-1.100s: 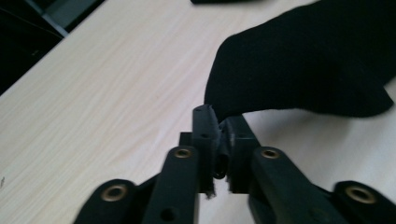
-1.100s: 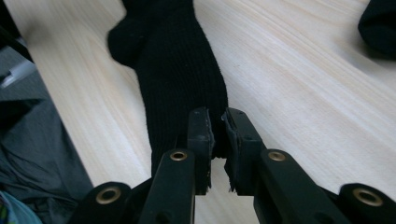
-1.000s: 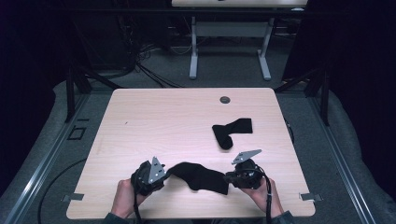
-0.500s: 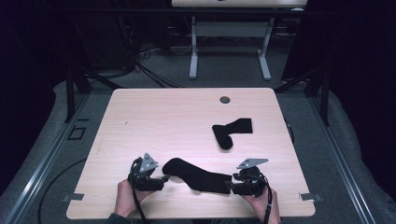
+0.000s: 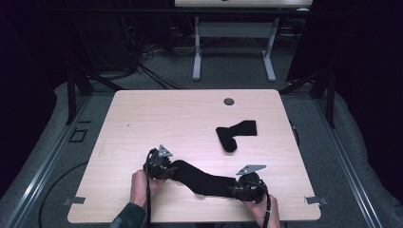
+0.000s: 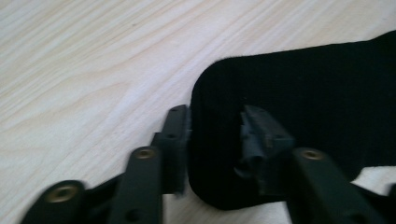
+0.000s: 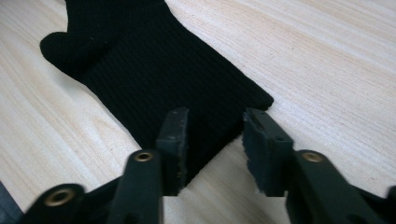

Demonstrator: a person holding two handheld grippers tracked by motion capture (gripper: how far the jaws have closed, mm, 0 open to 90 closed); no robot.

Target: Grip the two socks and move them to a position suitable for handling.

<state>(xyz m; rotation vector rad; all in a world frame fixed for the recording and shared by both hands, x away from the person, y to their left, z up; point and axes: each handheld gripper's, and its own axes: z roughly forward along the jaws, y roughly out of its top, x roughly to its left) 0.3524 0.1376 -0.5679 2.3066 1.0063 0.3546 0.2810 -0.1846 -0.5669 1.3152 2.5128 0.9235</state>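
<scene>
A long black sock (image 5: 204, 180) lies stretched across the near part of the wooden table (image 5: 161, 118), between my two grippers. My left gripper (image 5: 170, 170) is at its rounded toe end (image 6: 303, 84). Its jaws (image 6: 217, 140) have just been closing: one pad touches the toe's tip, the other rests over the fabric, and the sock lies flat in the gap. My right gripper (image 5: 235, 190) is at the cuff end (image 7: 140, 60). Its jaws (image 7: 215, 140) have also just been closing and stand apart, with the cuff's corner between them and nothing pinched.
A second black sock (image 5: 235, 134) lies folded right of the table's middle. A round cable hole (image 5: 229, 101) sits near the far edge. Another table's metal legs (image 5: 233, 52) stand beyond. Both hands are close to the table's front edge.
The sock, a short bunched strip a second ago, now lies drawn out longer between the grippers. The right gripper has come nearer the front edge; the left shifted sideways along the table.
</scene>
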